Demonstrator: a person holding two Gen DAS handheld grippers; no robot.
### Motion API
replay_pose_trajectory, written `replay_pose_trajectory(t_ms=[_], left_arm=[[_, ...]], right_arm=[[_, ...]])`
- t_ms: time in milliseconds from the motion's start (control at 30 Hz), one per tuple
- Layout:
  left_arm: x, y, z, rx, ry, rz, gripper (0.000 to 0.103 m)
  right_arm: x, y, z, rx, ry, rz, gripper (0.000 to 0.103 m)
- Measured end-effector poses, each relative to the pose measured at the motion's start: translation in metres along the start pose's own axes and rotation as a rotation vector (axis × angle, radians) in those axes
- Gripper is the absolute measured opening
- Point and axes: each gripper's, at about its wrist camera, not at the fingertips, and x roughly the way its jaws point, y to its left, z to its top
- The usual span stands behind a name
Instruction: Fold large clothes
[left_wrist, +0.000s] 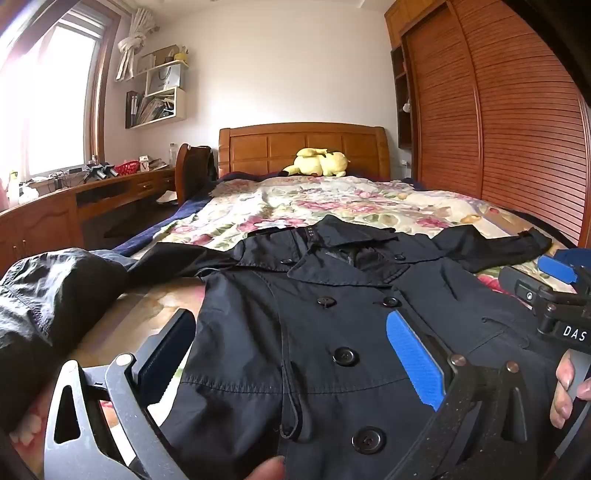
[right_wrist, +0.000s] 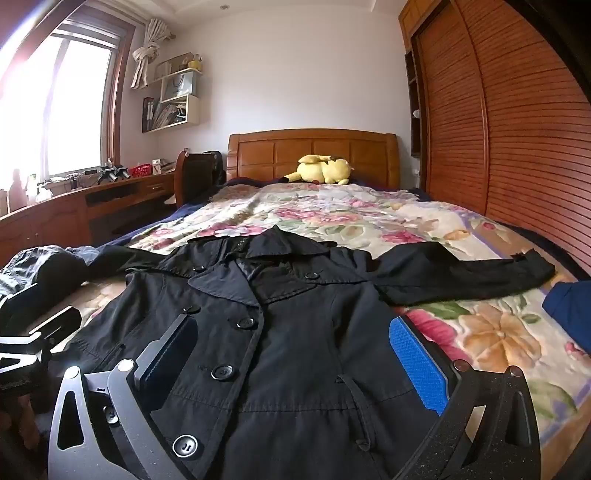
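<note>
Coat (left_wrist: 332, 332), one black double-breasted piece, is laid flat and face up on the flowered bed (left_wrist: 332, 199), its long axis running from the near edge toward the headboard (left_wrist: 303, 146), collar farthest away. Two sleeves are spread sideways. A dark crumpled garment (left_wrist: 48, 295) is seen at the left, a blue cloth (right_wrist: 569, 299) at the right, one yellow plush toy (left_wrist: 317, 162) by the headboard. The left gripper (left_wrist: 291, 350) and right gripper (right_wrist: 295, 354) are held wide apart above the coat, nothing gripped.
</note>
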Motion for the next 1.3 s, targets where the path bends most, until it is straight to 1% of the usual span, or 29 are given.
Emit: replay_pose_trajectory(t_ms=[1300], left_arm=[[0.0004, -0.0002, 0.0000, -0.006, 0.005, -0.002, 0.103]], right_arm=[[-0.0001, 0.0008, -0.0001, -0.002, -0.004, -0.007, 0.103]])
